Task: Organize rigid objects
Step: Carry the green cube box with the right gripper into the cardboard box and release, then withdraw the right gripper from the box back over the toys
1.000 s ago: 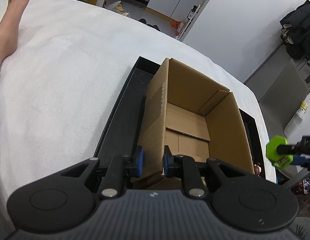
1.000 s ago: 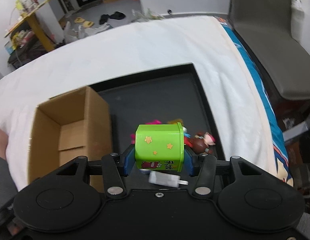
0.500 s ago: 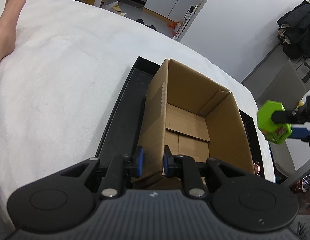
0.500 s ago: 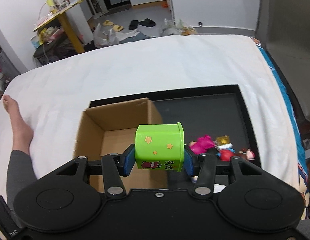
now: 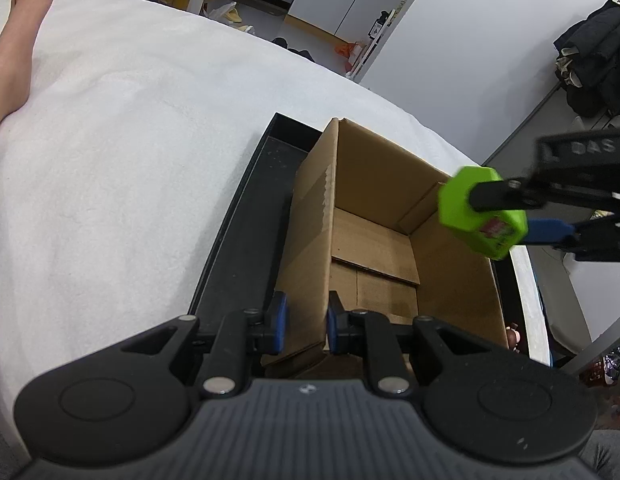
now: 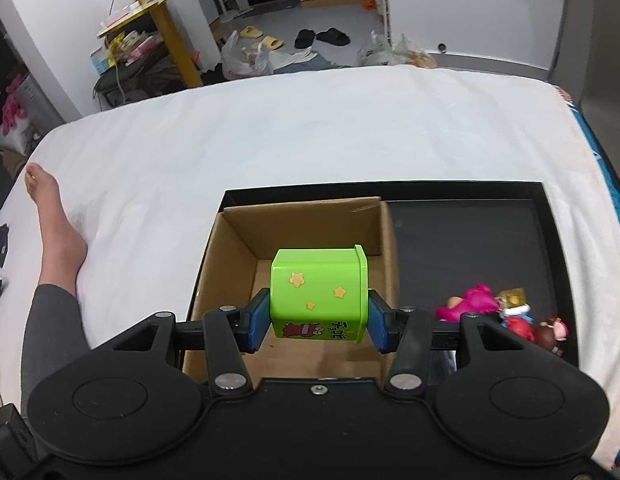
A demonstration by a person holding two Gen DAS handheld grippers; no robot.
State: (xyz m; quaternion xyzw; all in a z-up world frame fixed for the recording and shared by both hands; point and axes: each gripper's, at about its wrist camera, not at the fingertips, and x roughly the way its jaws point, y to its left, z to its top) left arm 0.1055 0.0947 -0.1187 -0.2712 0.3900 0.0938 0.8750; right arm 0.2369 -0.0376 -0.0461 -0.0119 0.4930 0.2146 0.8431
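Bright, even light; fisheye-warped edges

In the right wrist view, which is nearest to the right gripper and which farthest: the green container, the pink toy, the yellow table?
1. Green container: clamped between the right gripper's fingers, over the cardboard box.
2. Pink toy: on the black tray, to the right.
3. Yellow table: across the room, beyond the bed, upper left.

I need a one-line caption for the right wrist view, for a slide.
Right gripper holds a green container above the open cardboard box on a black tray.
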